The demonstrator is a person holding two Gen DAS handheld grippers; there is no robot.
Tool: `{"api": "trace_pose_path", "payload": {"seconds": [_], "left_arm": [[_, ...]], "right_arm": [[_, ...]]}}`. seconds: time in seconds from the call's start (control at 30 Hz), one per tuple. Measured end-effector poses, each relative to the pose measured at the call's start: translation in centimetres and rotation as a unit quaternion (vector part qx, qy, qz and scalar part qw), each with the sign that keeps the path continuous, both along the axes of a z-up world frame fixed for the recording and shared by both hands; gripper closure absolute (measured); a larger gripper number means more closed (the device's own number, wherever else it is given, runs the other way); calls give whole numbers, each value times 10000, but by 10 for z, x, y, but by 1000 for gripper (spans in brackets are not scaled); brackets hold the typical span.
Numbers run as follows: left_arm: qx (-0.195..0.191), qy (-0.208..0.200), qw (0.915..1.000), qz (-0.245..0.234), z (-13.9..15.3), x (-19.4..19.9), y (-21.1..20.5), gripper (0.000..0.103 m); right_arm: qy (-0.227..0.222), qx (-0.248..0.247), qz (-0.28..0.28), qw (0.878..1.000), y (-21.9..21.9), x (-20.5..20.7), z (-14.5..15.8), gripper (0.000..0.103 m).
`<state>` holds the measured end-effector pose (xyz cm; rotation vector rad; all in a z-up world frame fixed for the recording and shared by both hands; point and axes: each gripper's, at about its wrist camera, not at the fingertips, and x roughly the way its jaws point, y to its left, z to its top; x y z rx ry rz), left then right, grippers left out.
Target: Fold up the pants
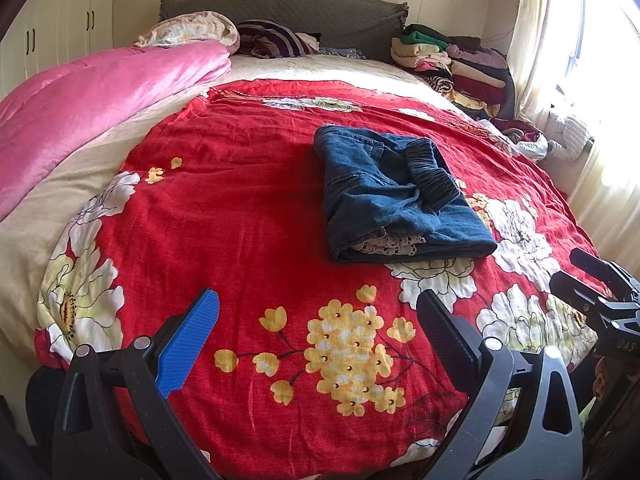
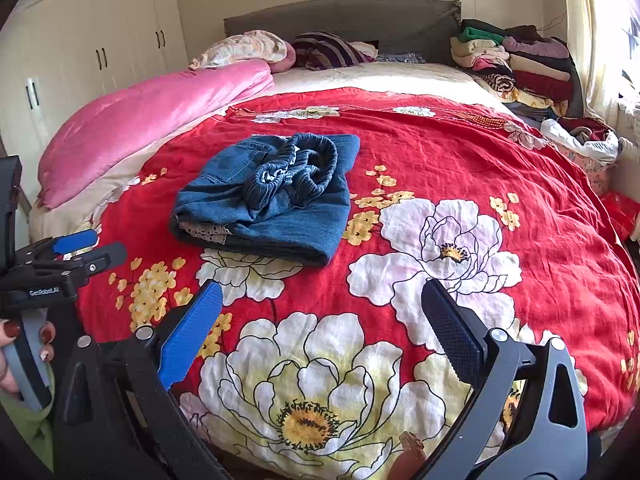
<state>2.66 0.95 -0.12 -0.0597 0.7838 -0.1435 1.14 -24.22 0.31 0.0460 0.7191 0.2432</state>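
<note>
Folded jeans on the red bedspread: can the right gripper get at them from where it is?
Probably yes. The right gripper is open and empty, and only bare red bedspread lies between it and the folded jeans, ahead and slightly left.

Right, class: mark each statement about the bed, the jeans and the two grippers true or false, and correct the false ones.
1. The blue jeans lie folded in a compact bundle on the red floral cover. True.
2. The left gripper is shut on the jeans. False: its jaws stand open, short of the jeans.
3. The right gripper is open and holds nothing. True.
4. The pink quilt covers the jeans. False: it lies apart, along the bed's side.
5. Stacked clothes sit near the headboard. True.
</note>
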Motion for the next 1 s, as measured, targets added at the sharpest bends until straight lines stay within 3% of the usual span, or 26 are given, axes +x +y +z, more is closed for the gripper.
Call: {"api": "trace_pose_path", "payload": {"seconds": [1.0], "left_arm": [[104,74,9999,49,-2,0,0,4]], "right_arm": [[108,-99,-195,9997,-3,2,-4,9]]}}
